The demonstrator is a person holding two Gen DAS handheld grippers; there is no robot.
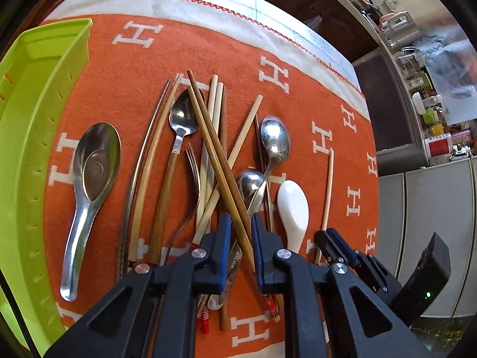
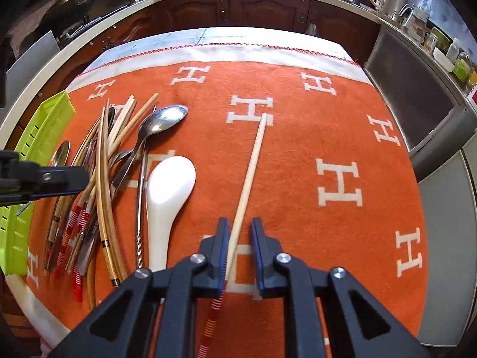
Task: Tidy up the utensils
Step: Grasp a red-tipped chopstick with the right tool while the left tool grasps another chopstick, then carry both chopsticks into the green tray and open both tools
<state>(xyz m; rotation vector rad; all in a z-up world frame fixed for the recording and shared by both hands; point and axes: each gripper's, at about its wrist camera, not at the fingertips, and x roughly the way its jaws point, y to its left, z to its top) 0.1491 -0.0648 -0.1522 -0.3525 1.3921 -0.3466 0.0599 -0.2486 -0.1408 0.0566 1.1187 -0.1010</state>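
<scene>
1. A jumble of utensils lies crossed on an orange blanket patterned with white H letters, spread over the desk.
2. Within the jumble, a pair of dark brown chopsticks slants across paler bamboo chopsticks, a wooden-handled spoon, a fork and two steel spoons.
3. The left claw hangs low over the near end of the jumble, its blue-padded fingers narrowly apart on either side of the brown chopsticks; whether they press the sticks cannot be told.
4. Left of the jumble, a broad steel soup spoon lies by itself, bowl up.
5. Further left of the jumble, a lime-green tray sits along the blanket's edge.
6. Just right of the jumble, a white ceramic spoon rests bowl up, its handle toward the viewer.
7. Right of the white spoon, well apart from the jumble, a single pale chopstick with a red-and-white striped near end lies alone on the blanket.
8. The right claw straddles this lone chopstick, narrowly open; the stick runs just beside the left finger, and contact is unclear.
9. Beyond the blanket's white stitched border, dark wooden cabinets and a cluttered kitchen counter ring the room.
</scene>
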